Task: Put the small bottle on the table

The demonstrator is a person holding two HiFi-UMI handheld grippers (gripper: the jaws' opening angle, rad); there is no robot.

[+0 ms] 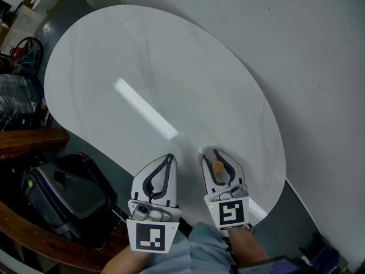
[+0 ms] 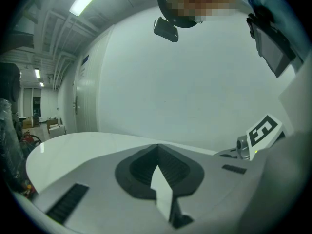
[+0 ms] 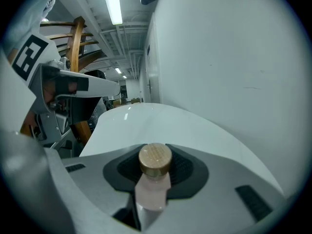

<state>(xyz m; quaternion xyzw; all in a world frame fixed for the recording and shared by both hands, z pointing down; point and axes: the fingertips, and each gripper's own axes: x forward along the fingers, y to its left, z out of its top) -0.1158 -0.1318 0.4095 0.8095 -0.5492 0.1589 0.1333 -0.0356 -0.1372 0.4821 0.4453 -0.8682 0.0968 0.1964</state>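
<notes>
A small pale pink bottle (image 1: pixel 217 167) with a round wooden cap sits between the jaws of my right gripper (image 1: pixel 213 151), which is shut on it. The right gripper view shows the bottle (image 3: pixel 154 191) upright in the jaws, its cap (image 3: pixel 155 160) on top. That gripper (image 3: pixel 156 146) hangs over the near right edge of the white oval table (image 1: pixel 142 67). Close on its left, my left gripper (image 1: pixel 169 157) is shut with nothing in it, over the table's near edge. The left gripper view shows its jaws (image 2: pixel 157 146) meeting at the tips.
A plain pale wall (image 3: pixel 234 57) runs along the table's far side. Left of the table and lower stand a dark bag (image 1: pixel 57 193) and a brown wooden rail (image 1: pixel 28 141). Cluttered gear (image 1: pixel 23 50) lies at the far left.
</notes>
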